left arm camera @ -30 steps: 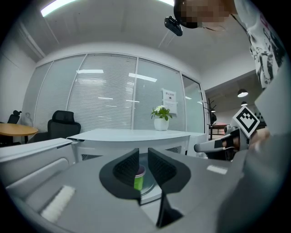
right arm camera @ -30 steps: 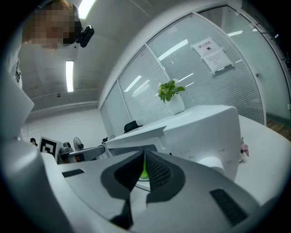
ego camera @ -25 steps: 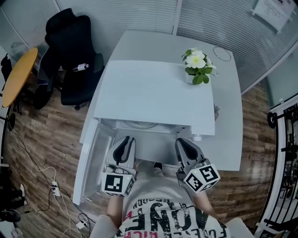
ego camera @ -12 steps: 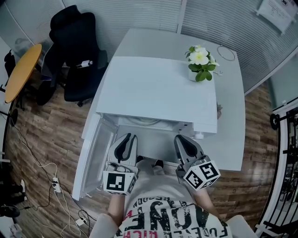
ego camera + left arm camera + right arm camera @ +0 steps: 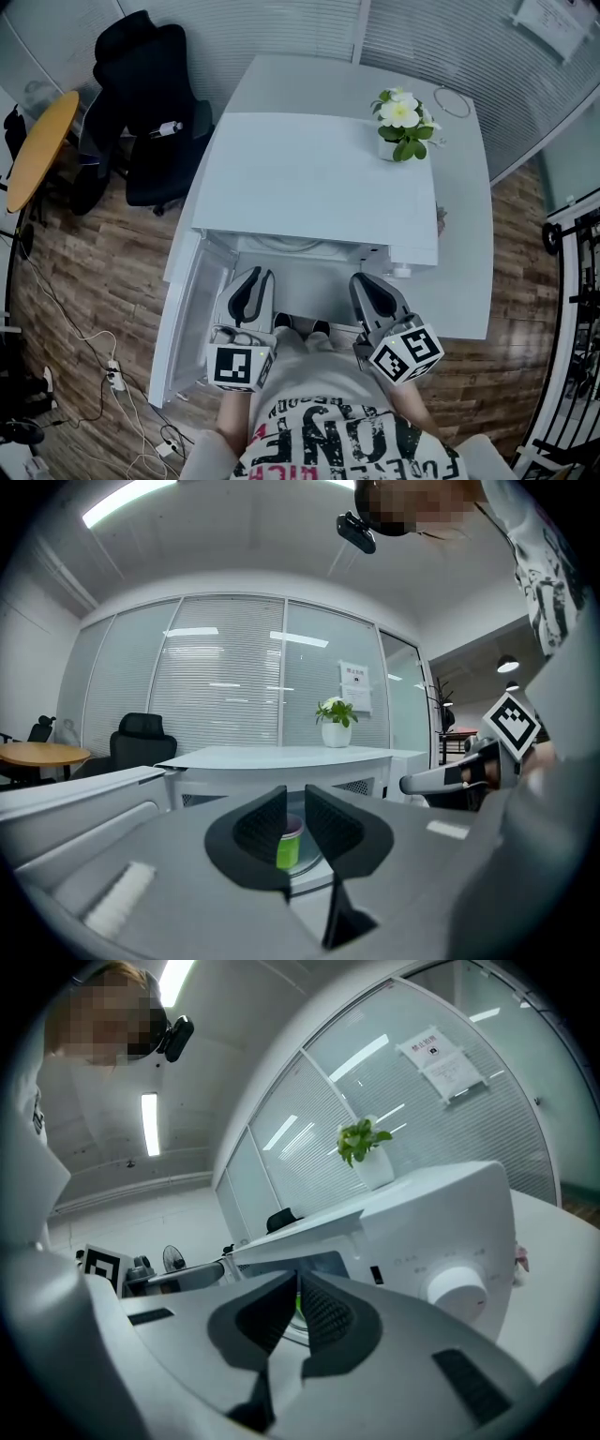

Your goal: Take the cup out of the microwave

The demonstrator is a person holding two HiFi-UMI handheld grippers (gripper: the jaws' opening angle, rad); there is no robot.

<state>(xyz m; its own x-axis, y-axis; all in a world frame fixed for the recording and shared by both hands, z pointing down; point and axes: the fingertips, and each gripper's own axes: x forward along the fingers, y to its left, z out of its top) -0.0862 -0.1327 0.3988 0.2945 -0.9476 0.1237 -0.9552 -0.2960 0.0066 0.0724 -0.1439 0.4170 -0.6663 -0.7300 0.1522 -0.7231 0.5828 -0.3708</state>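
My left hand-held gripper (image 5: 296, 794), jaws spread, frames the green cup (image 5: 288, 848) at 12 o'clock inside the microwave (image 5: 314, 178); the head view hides it. My right hand-held gripper (image 5: 297, 1279) has its jaws barely parted.

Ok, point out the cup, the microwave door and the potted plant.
cup (image 5: 288, 847), left gripper view, its green side wall.
microwave door (image 5: 185, 323), head view, inner face of the open door.
potted plant (image 5: 400, 116), head view, the white flowers.

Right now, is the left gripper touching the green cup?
Apart. The left gripper view shows the cup deep inside the microwave, beyond the open left gripper.
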